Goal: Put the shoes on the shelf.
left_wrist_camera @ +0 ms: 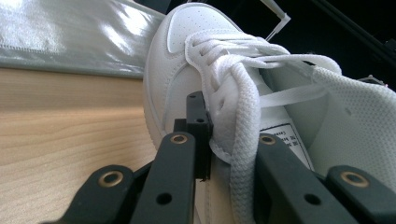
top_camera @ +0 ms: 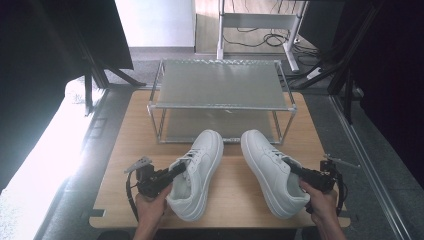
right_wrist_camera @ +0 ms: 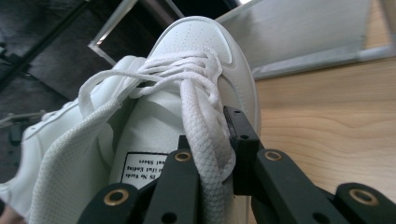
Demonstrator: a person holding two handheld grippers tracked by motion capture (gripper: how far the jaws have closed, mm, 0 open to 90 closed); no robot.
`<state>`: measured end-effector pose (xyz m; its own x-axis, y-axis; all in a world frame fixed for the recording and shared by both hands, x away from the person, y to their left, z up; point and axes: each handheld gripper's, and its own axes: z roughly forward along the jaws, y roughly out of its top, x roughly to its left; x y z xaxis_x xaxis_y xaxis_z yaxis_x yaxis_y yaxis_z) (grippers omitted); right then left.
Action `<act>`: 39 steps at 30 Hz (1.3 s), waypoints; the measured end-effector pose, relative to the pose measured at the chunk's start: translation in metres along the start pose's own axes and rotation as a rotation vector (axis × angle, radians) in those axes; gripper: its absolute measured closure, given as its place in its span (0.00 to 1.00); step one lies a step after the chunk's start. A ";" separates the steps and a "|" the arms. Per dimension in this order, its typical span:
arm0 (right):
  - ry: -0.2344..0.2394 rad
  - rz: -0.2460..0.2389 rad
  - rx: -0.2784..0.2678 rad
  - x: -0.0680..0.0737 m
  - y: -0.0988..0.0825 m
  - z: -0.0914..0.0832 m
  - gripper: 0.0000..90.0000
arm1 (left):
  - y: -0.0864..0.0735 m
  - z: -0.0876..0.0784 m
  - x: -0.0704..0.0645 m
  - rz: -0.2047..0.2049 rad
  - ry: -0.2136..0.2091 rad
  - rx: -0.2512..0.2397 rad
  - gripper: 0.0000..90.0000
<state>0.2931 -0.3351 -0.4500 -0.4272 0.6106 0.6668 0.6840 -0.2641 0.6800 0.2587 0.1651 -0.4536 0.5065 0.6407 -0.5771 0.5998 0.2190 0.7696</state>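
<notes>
Left gripper (top_camera: pixel 176 171) clamps the left white shoe (top_camera: pixel 196 172) by its side wall, right gripper (top_camera: pixel 296 170) clamps the right white shoe (top_camera: pixel 272 170) likewise; both on wooden table (top_camera: pixel 235 192) before metal rack (top_camera: pixel 220 90)

Little can be read. In the right gripper view a white label (right_wrist_camera: pixel 142 169) with a black border sits on the inner lining of the right shoe (right_wrist_camera: pixel 196 60), just left of the jaws and partly hidden behind them; its small black print seems to include "Shoes", the rest too small to tell. In the left gripper view a like label (left_wrist_camera: pixel 288 140) stands inside the left shoe (left_wrist_camera: pixel 187 51), just right of the jaws, its lines illegible.
</notes>
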 end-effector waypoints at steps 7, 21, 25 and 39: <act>0.056 0.009 -0.006 0.016 0.007 0.005 0.93 | 0.007 -0.006 -0.009 -0.002 -0.015 -0.027 0.93; 0.133 0.036 -0.051 0.038 0.030 0.009 0.93 | 0.030 -0.018 -0.025 0.004 -0.039 -0.103 0.93; 0.146 0.044 -0.058 0.044 0.036 0.009 0.93 | 0.040 -0.019 -0.032 0.016 -0.039 -0.120 0.93; 0.113 0.014 -0.107 0.070 0.069 0.015 0.93 | 0.075 -0.010 -0.046 0.026 -0.037 -0.165 0.93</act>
<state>0.3191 -0.2999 -0.3611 -0.4860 0.5198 0.7026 0.6262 -0.3536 0.6948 0.2739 0.1593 -0.3667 0.5448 0.6209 -0.5637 0.4776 0.3228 0.8171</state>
